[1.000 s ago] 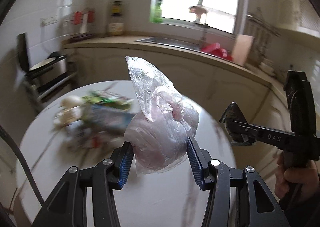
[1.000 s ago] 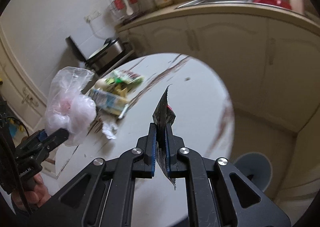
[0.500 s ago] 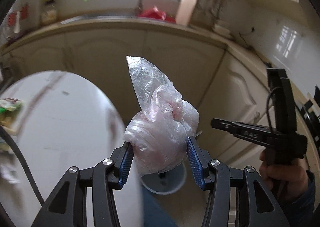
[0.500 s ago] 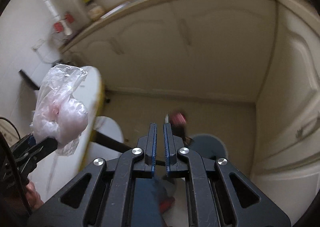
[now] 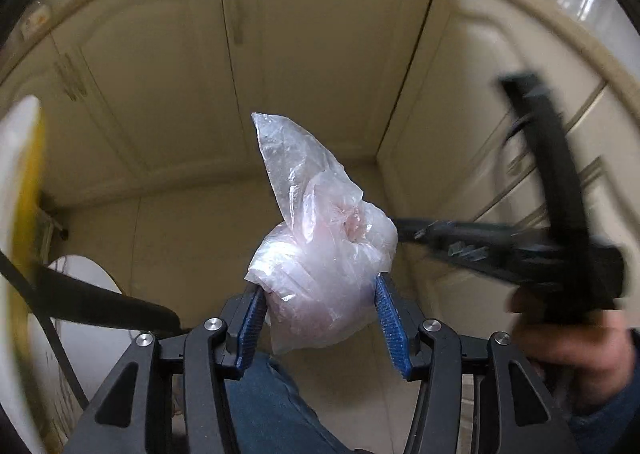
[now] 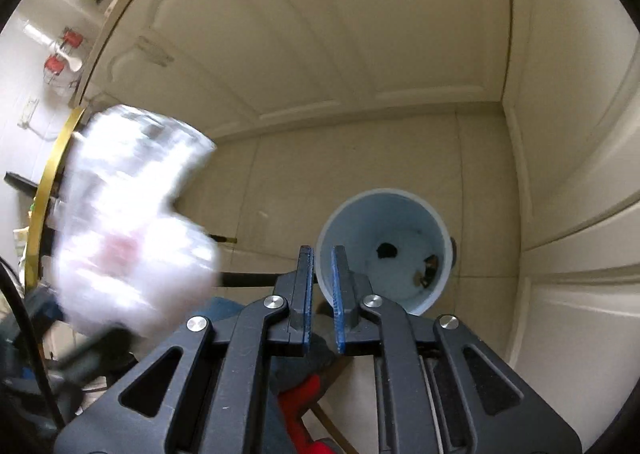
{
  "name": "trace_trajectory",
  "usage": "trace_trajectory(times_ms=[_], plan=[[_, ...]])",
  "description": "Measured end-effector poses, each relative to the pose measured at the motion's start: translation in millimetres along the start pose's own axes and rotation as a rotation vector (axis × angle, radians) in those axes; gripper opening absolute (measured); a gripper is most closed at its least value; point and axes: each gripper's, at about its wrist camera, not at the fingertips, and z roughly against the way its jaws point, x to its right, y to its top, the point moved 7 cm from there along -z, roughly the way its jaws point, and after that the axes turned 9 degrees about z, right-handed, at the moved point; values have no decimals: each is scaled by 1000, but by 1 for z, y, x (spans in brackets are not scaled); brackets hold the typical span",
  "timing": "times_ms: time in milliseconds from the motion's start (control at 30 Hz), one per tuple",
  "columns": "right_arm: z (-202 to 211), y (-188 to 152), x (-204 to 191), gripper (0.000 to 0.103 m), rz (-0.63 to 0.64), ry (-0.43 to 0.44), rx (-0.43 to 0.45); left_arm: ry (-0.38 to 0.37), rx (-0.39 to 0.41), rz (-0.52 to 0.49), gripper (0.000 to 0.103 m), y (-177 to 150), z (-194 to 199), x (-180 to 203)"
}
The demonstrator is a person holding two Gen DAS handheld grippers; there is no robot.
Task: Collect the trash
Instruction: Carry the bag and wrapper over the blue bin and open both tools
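A crumpled clear plastic bag (image 5: 320,254) with something pink inside sits between the blue pads of my left gripper (image 5: 319,286), which is shut on it. In the right wrist view the same bag (image 6: 132,234) is a blur at the left. My right gripper (image 6: 322,252) points down beside the near rim of a pale blue bin (image 6: 384,198) on the floor. Its jaws are opening, a narrow gap apart with nothing between them. Dark scraps (image 6: 428,266) lie at the bin's bottom. The right gripper (image 5: 416,232) also shows blurred in the left wrist view, with a hand (image 5: 572,358) on it.
Cream cabinet doors (image 5: 200,54) wall in a floor corner behind the bin. The round table's yellow edge (image 5: 24,190) is at the left, and its white base (image 5: 88,314) stands on the floor. A leg in jeans (image 5: 272,406) is below the grippers. Something red (image 6: 300,406) lies low.
Both grippers swung from over the table down toward the floor corner. The dark wrapper left the right gripper's jaws and fell. The left gripper kept hold of the bag.
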Motion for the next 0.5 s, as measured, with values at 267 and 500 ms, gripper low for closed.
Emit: trace_trajectory(times_ms=[267, 500], plan=[[16, -2, 29, 86, -78, -39, 66, 24, -137, 61, 74, -6, -69, -3], [46, -1, 34, 103, -120, -67, 150, 21, -83, 53, 83, -1, -54, -2]])
